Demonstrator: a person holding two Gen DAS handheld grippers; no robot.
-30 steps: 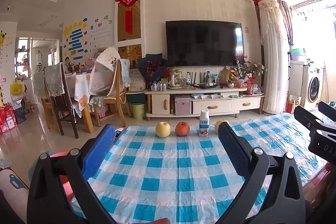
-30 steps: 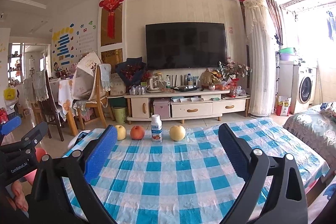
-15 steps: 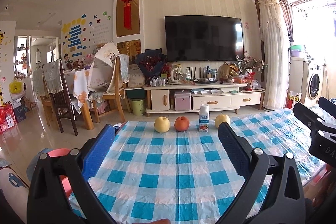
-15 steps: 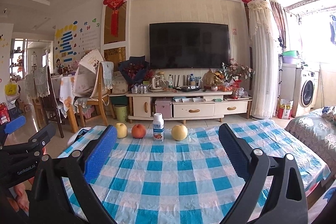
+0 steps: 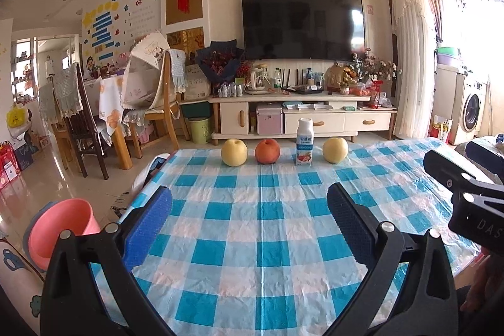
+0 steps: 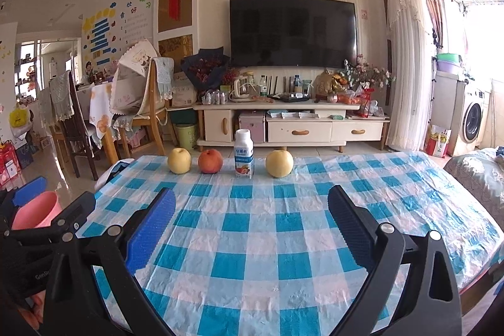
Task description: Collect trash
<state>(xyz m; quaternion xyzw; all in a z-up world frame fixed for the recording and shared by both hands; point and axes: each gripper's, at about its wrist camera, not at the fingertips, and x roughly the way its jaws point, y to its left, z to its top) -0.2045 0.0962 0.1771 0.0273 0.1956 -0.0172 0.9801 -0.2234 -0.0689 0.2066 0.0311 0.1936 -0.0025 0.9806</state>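
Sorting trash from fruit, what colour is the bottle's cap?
White, on the small white plastic drink bottle; clearest in the right wrist view.

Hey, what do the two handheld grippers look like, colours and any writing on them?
Both are black plastic frames with silver screw heads. The left gripper and the right gripper each carry two long fingers faced with ribbed blue pads. White lettering shows on their sides: "DAS" on the right one seen from the left camera, "Gen" on the left one seen from the right camera.

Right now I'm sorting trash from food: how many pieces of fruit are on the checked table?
3, in a row at the far edge: a yellow fruit at left, a red fruit beside it, another yellow fruit right of the bottle.
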